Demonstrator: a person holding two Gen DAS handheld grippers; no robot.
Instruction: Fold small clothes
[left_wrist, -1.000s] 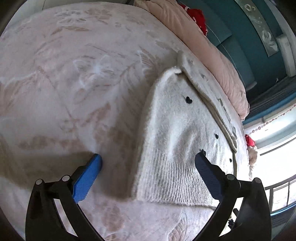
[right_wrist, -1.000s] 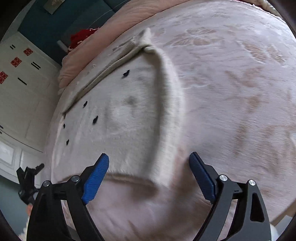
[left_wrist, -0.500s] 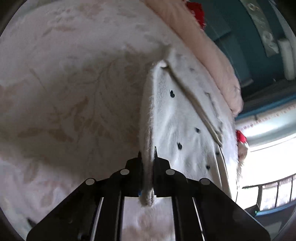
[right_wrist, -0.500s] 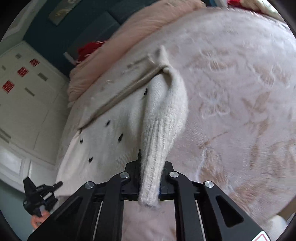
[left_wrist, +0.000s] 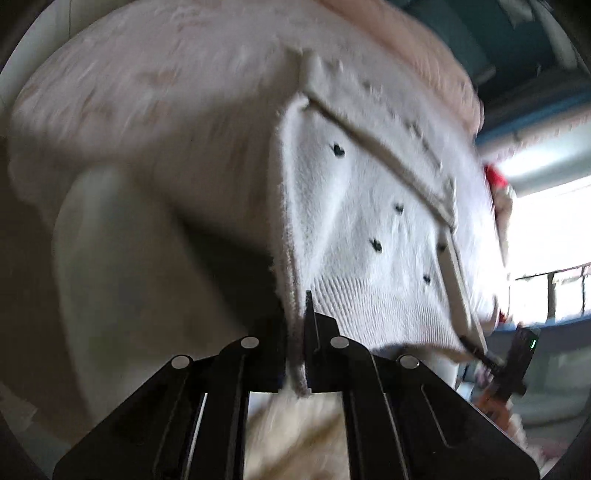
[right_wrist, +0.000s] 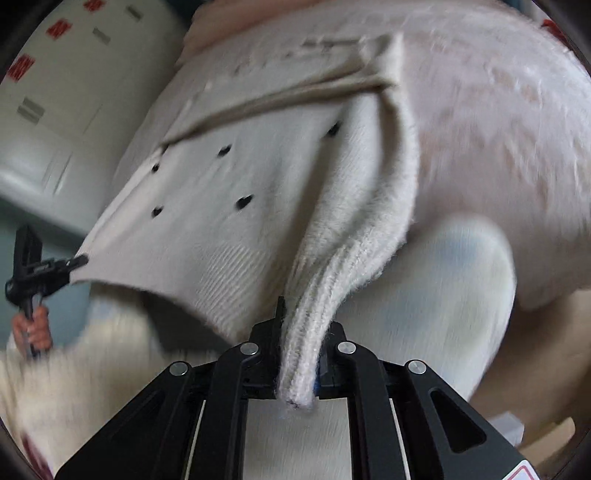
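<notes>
A small white fuzzy sweater (left_wrist: 362, 221) with black dots and a ribbed hem is stretched between my two grippers, its far part resting on the pink bed (left_wrist: 177, 110). My left gripper (left_wrist: 297, 325) is shut on one hem corner. My right gripper (right_wrist: 301, 347) is shut on the other hem corner of the sweater (right_wrist: 236, 177), which bunches between the jaws. The right gripper also shows in the left wrist view (left_wrist: 513, 365), and the left gripper shows in the right wrist view (right_wrist: 37, 273). Both views are motion-blurred.
The bed edge with a white side panel (left_wrist: 110, 277) lies below the lifted hem. A pink pillow roll (left_wrist: 424, 48) lies along the far side. White cabinets with red stickers (right_wrist: 55, 92) stand at left. A bright window (left_wrist: 546, 251) is at right.
Both grippers closed on the hem corners, then pulled back and up. The hem has lifted off the bed and now hangs past the bed edge.
</notes>
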